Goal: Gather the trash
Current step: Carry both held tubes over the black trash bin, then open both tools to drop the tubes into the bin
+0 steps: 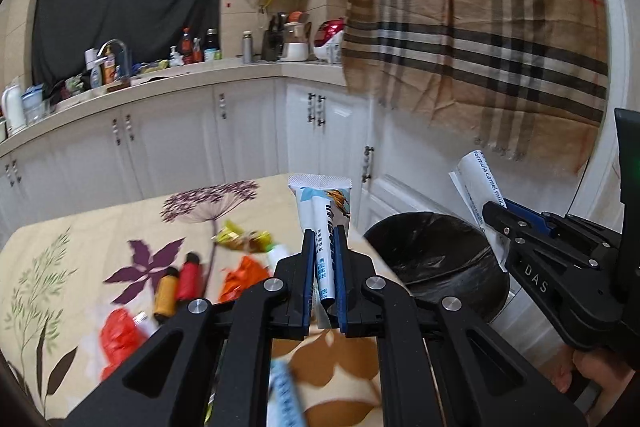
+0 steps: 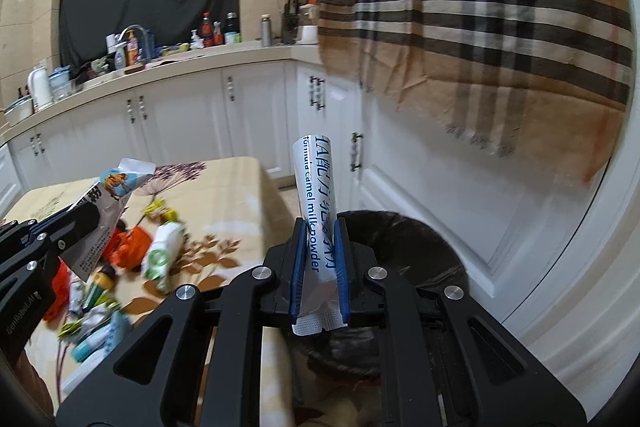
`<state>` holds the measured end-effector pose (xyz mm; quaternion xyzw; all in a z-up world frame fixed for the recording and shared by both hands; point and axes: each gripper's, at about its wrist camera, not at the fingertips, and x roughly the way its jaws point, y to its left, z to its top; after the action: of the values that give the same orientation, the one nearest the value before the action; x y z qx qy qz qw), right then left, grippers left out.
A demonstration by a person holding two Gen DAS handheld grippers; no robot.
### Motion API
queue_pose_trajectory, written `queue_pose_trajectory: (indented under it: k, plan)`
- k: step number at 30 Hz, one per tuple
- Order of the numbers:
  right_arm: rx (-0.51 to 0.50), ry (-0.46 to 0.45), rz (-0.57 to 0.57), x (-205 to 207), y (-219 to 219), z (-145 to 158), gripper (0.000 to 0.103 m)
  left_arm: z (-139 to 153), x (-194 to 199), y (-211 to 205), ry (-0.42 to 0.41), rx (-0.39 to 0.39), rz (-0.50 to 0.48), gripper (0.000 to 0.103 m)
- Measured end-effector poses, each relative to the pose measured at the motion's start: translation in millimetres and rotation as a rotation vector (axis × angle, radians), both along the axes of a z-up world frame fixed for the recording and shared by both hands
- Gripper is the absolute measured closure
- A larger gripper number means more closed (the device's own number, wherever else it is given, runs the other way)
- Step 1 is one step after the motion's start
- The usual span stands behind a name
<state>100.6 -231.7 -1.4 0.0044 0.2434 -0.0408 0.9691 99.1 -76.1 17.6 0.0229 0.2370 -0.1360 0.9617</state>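
kitchen, black-lined bin (image 2: pixel 420 255) beside table (image 2: pixel 224 187)

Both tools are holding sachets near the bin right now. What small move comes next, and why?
Probably open the right tool: it grips the white camel milk powder sachet upright, apparently above the black-lined round trash bin, so it should drop in. The left tool with its blue-and-white picture sachet sits by the bin's rim, not yet over it.
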Motion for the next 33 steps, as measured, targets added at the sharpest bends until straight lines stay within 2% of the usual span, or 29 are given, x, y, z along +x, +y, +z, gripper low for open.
queue_pose_trajectory:
  k: [11,28,31,33]
  plan:
    - [-0.014,-0.004,-0.076,27.7,-36.8,-9.8,0.089,-16.8,46.6,-49.8,0.031,0.043,-0.026,0.093]
    - [0.018,0.067,-0.146,60.8,-74.8,-45.3,0.089,-44.6,90.6,-99.8,0.099,0.12,-0.072,0.093]
    - [0.021,0.077,-0.157,65.3,-80.0,-50.6,0.087,-48.6,95.5,-105.6,0.113,0.126,-0.079,0.092]
    - [0.019,0.084,-0.17,69.2,-83.7,-54.3,0.077,-51.5,99.5,-109.3,0.12,0.136,-0.08,0.089]
